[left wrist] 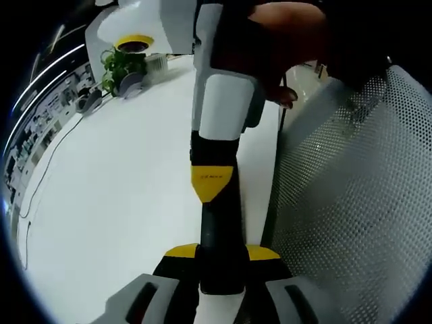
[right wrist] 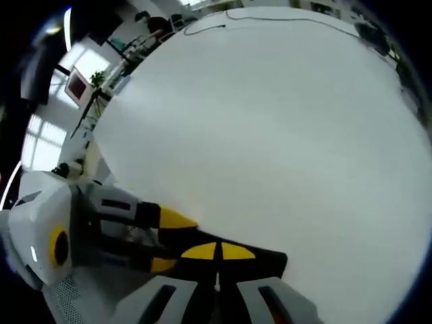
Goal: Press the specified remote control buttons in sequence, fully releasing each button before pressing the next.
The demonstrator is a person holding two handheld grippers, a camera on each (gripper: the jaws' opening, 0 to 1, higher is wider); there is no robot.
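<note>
Black remote (left wrist: 219, 233) sitting upright between the left claw (left wrist: 221, 254) tips, left claw clamping it, right claw (left wrist: 211, 182) reaching in from above with jaws closed together, tip touching the remote face, white table (left wrist: 115, 196) lying beneath, mesh chair (left wrist: 351, 202) standing beside.

One white table (left wrist: 115, 196), one potted plant (left wrist: 121, 64), one mesh chair (left wrist: 358, 202), and seemingly one cable (left wrist: 40, 182).
</note>
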